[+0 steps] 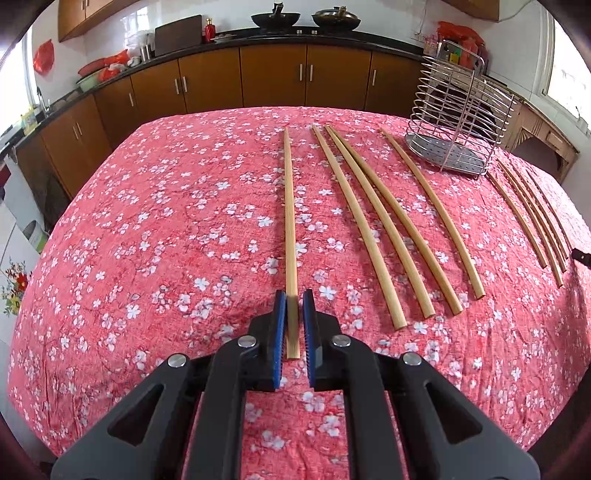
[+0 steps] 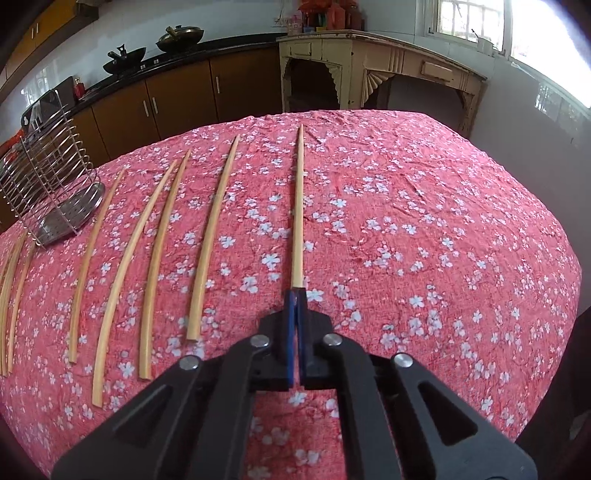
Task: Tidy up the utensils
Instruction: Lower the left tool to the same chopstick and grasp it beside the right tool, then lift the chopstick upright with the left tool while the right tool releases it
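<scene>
Presently, my inventory:
Left gripper: I clamp the leftmost chopstick on the floral cloth.
Right gripper: I pinch the rightmost chopstick.
Wire rack: upright, far side.

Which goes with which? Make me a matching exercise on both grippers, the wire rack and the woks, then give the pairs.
1. left gripper
2. right gripper
3. wire rack
4. woks

A. on the far counter
B. shut on the rightmost chopstick
C. standing on the flowered cloth
D. shut on the leftmost chopstick

Pairs: 1-D, 2-B, 3-C, 4-A
</scene>
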A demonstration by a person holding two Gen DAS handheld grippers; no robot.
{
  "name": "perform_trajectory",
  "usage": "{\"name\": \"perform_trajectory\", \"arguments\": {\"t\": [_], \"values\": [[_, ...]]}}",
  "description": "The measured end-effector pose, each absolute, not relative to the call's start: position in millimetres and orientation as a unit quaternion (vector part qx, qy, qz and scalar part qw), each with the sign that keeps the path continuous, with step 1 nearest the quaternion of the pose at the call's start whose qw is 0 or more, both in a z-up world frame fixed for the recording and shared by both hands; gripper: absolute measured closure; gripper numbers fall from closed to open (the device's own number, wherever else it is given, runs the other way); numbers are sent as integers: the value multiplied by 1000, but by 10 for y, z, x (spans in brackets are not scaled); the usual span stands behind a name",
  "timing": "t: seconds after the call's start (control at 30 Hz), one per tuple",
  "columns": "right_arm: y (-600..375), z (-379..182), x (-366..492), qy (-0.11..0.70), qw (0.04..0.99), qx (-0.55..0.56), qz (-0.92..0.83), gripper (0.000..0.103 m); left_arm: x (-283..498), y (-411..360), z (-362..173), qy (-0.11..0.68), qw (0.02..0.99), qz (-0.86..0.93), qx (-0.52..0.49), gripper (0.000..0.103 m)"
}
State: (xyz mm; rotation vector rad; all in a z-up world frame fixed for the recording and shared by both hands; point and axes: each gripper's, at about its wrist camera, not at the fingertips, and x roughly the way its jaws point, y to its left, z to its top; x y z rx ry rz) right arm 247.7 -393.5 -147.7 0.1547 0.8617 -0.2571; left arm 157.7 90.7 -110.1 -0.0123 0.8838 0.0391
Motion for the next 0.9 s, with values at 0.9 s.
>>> {"name": "perform_trajectory", "arguments": {"t": [0.9], "values": [[-4012,-1303,2339,395,909,87,-99,100,1597,947,-839,376,926,6,-6,96]]}}
